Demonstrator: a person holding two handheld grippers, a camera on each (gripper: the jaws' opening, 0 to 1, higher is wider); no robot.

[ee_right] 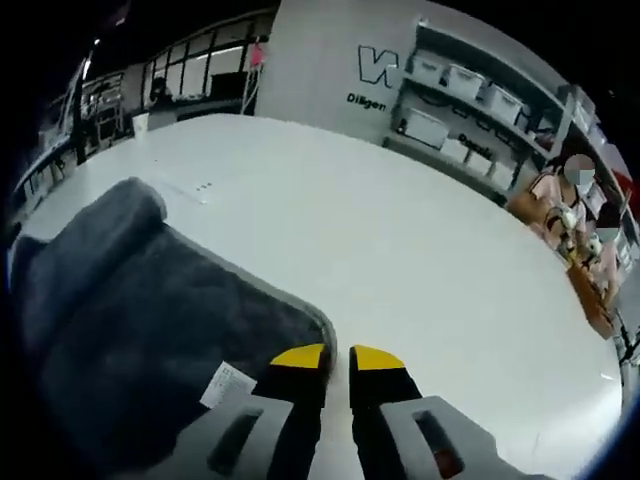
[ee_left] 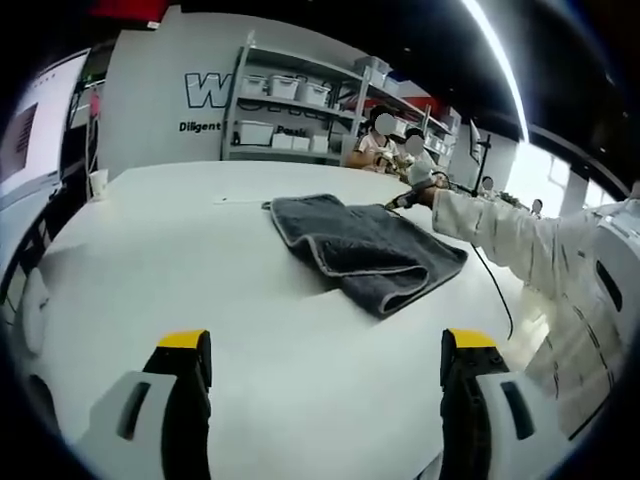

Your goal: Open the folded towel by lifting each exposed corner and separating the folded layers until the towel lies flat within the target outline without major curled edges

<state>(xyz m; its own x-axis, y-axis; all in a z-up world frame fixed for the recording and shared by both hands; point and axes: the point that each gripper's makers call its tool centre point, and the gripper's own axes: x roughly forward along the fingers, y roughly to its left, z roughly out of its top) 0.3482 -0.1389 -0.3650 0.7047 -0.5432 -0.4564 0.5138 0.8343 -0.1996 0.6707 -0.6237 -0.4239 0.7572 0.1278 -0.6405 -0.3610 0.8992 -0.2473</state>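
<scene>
Towel (ee_left: 365,250), dark grey and folded in layers, lay on the white tabletop (ee_left: 200,270) ahead of the left hand-held gripper (ee_left: 325,360) and slightly to its right, well apart from it. That hand-held gripper's 2 yellow-tipped jaws stood wide apart over bare tabletop, holding nothing. Further right in the left gripper view, a white sleeve (ee_left: 500,235) reached toward the towel's far edge. In the right gripper view, the towel (ee_right: 140,310) lay to the left of the right hand-held gripper (ee_right: 338,358), its pale-piped corner just at the jaw tips and a small white label (ee_right: 226,385) beside the left jaw. The 2 jaws were drawn nearly together; whether they pinched the towel's edge cannot be told. Shelving with storage bins (ee_right: 480,110) stood beyond the tabletop.
</scene>
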